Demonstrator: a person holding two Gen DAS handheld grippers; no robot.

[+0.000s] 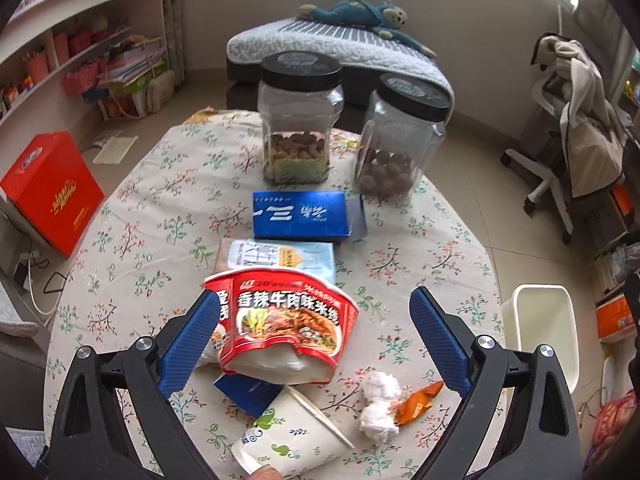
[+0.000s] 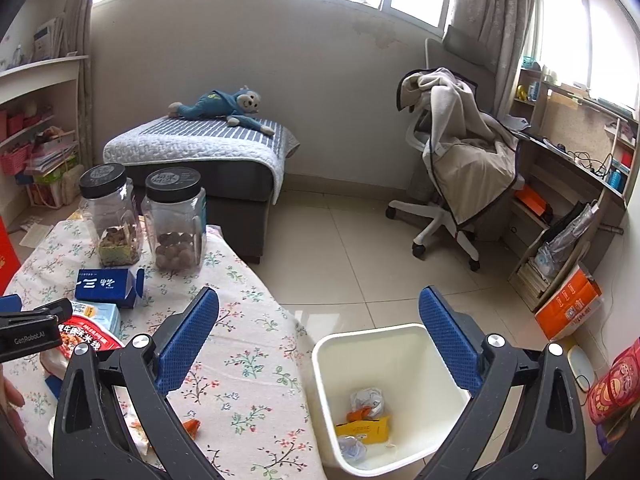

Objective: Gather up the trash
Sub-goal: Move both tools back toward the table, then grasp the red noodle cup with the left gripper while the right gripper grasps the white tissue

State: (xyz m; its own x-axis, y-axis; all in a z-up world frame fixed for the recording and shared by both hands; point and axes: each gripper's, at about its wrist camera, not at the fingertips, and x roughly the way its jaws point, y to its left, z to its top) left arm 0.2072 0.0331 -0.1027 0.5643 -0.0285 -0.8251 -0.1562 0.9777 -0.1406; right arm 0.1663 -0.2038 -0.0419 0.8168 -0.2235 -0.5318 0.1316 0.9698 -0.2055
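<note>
Trash is seen spread on the floral table in the left wrist view: red noodle bowl on its side, paper cup nearer the camera, crumpled tissue w/ orange wrapper beside it. Left gripper is wide open; bowl lies betw. the jaws, apparently touching the left pad, not clamped. Nut jars and blue box sit farther back. Step judged: reach for bowl. Next: jaws to be closed across bowl's wall, gently, as it looks crushable.

Right wrist view: right gripper is open, nothing held, hanging over the white bin beside the table edge; some wrappers are already inside. Bowl is to be carried there.
</note>
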